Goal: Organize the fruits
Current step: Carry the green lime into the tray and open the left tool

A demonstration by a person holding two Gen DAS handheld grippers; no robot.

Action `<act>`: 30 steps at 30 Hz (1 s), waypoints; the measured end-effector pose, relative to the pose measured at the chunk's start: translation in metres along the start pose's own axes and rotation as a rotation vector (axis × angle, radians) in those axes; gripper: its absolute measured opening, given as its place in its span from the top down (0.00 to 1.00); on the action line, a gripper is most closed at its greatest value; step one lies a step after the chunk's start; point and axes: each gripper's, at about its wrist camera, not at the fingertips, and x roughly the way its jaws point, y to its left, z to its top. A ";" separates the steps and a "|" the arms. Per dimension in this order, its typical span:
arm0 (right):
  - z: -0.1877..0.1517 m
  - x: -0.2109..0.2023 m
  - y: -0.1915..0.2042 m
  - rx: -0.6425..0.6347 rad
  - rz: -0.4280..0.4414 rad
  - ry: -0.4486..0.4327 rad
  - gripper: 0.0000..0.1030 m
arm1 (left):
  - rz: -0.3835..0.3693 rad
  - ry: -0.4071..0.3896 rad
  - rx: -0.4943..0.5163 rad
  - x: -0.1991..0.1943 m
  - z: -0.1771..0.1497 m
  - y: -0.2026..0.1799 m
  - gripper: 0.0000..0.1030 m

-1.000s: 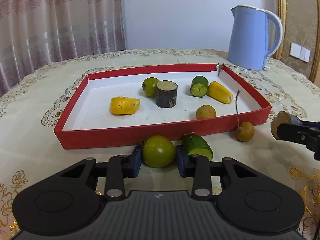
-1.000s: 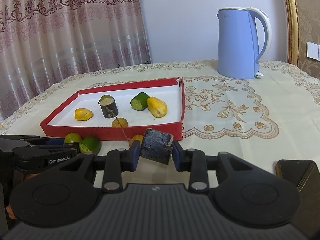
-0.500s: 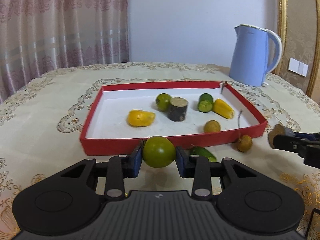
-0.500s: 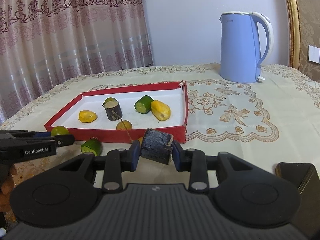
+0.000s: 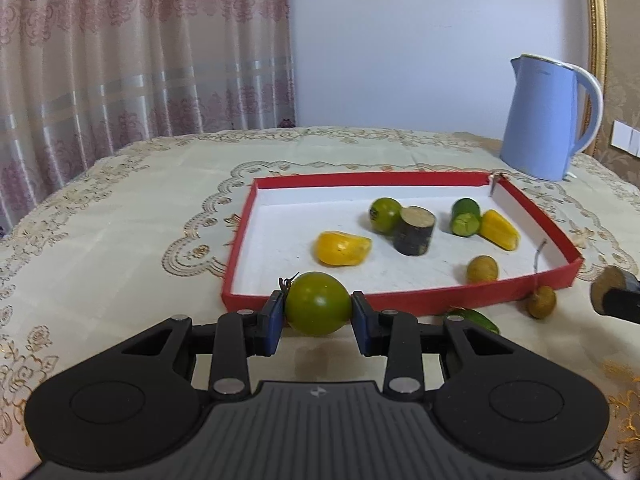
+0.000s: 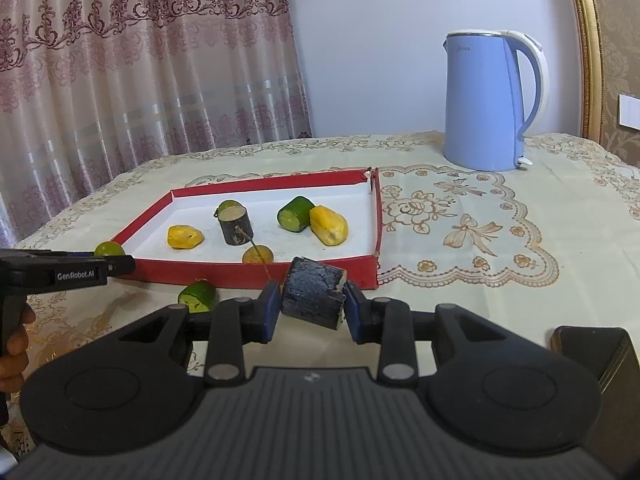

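Note:
My left gripper is shut on a round green fruit, held just above the near rim of the red tray. Between the pads of my right gripper sits a dark cylindrical chunk, lifted in front of the tray; the gripper is shut on it. Inside the tray lie several pieces: a yellow piece, a green fruit, a dark chunk, a cucumber piece, another yellow piece and a small brown fruit. A cucumber piece and a stemmed brown fruit rest on the cloth outside.
A blue kettle stands behind the tray's right corner. A dark box sits at the near right. An embroidered cloth covers the table, with curtains behind. A hand holds the left gripper.
The left gripper has lifted the green fruit off the cloth and drawn back and left, leaving the cucumber piece behind. The right gripper has stayed put with its chunk.

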 end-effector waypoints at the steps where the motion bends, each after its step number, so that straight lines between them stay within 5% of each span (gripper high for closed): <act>1: 0.000 0.000 0.000 -0.001 0.001 0.000 0.69 | 0.005 0.000 0.003 0.001 0.001 0.001 0.67; 30: -0.002 -0.001 0.007 -0.013 0.018 0.005 0.69 | 0.112 -0.019 0.138 0.073 0.059 -0.018 0.66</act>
